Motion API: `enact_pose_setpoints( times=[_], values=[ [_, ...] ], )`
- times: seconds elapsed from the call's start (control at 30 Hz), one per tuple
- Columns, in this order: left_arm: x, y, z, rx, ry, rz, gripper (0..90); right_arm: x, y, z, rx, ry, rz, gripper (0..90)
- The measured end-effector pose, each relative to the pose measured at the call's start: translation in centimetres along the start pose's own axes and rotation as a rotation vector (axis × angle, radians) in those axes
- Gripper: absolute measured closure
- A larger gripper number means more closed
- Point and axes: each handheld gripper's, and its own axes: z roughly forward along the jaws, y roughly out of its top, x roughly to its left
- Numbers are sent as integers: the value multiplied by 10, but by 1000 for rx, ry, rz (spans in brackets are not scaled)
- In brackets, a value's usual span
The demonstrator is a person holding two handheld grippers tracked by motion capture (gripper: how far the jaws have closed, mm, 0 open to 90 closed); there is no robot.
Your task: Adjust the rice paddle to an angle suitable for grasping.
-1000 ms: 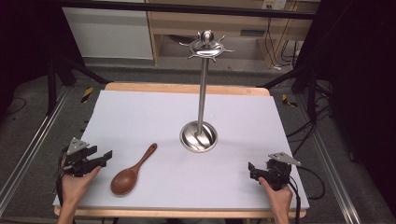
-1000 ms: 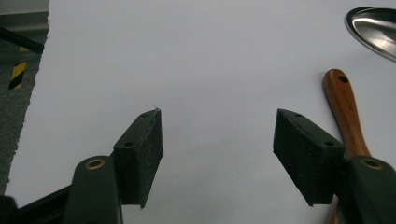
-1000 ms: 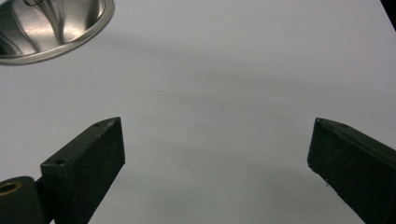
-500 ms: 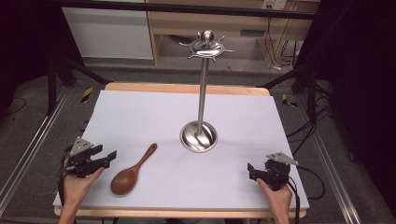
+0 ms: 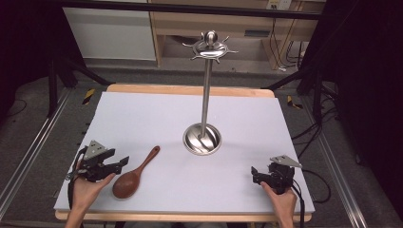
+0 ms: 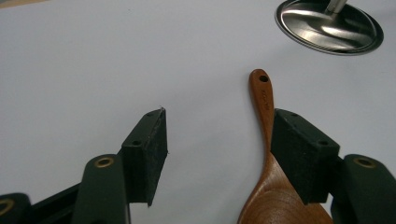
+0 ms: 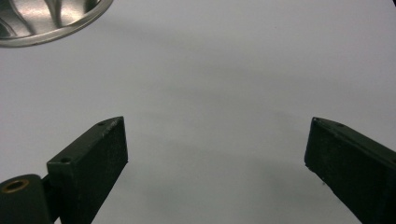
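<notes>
step: reaching for wooden spoon | spoon: near-left, flat on table | left gripper: jaws apart, spoon just outside | right gripper: jaws apart, idle | next: centre on handle, close

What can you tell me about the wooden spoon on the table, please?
The wooden spoon is reddish-brown and glossy, apparently one piece, with a rounded bowl and a slim handle ending in a small hanging hole. It lies flat on the white table, bowl toward the person, handle angled toward the metal stand. The open left gripper sits beside it, one jaw at the neck.
</notes>
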Motion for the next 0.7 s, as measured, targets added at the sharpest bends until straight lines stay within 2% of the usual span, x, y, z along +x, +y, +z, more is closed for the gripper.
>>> enact_pose_setpoints(
  times=[0.43, 0.7],
  values=[
    [-13, 10, 4, 21, -29, 31, 355, -1, 0, -3, -2, -5, -1, 66],
    [-20, 26, 6, 21, -42, 42, 349, -1, 0, -3, 3, -7, -3, 66]
  ],
)
